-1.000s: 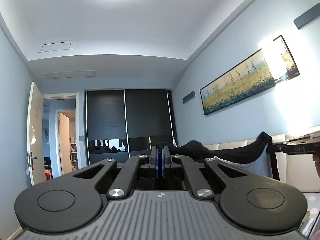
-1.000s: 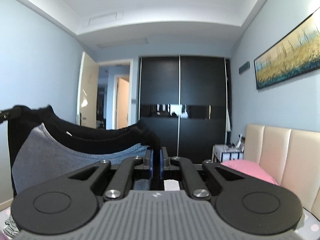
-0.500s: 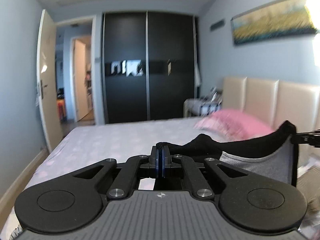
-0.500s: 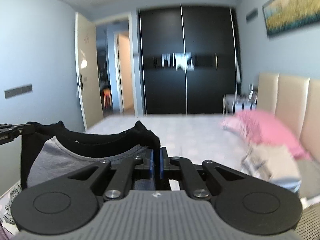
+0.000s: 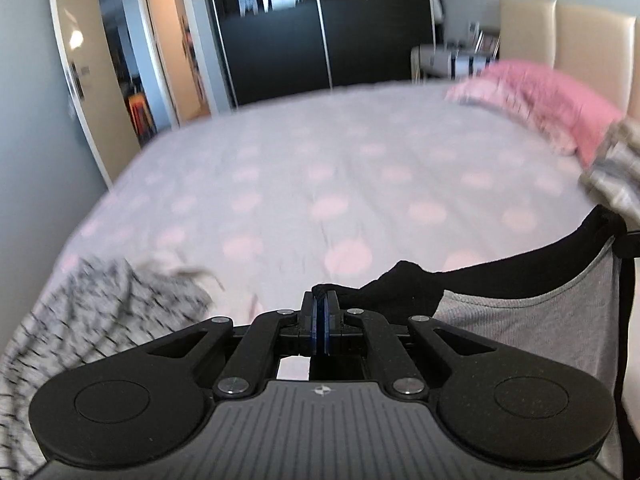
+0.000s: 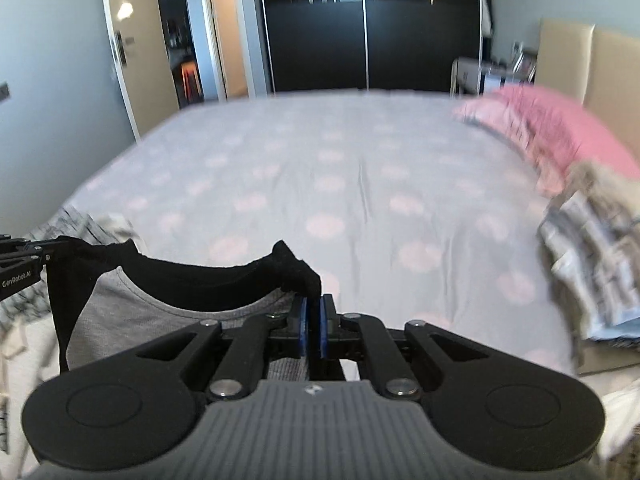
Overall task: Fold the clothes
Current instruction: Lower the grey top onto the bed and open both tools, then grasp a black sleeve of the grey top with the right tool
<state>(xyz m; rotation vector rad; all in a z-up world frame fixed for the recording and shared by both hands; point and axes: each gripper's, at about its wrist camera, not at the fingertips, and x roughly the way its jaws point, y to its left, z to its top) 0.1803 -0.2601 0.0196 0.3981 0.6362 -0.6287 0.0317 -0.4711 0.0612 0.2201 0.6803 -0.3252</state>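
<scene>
My left gripper point(image 5: 321, 300) is pinched tight on the shirt point(image 5: 520, 320), black fabric bunched right at its tips; my right gripper point(image 6: 313, 304) is clamped on the same shirt point(image 6: 160, 300) at the other shoulder, a black fold caught between its blue pads. I've got the shirt stretched between the two, black on the outside with grey inside, neckline sagging in a curve, hanging above the near edge of the bed point(image 6: 360, 184). In the left view it runs off to the right, in the right view off to the left, where I can see the other gripper's tip holding the corner. Beyond, the spotted bed sheet, blurred. A striped garment point(image 5: 100, 312) lies near left, a pile of folded clothes point(image 6: 592, 272) on the right, a pink pillow point(image 6: 560, 128) far right by the headboard point(image 5: 580, 48). Dark wardrobe point(image 6: 372, 32) at the far wall, open door point(image 5: 80, 60) to its left
</scene>
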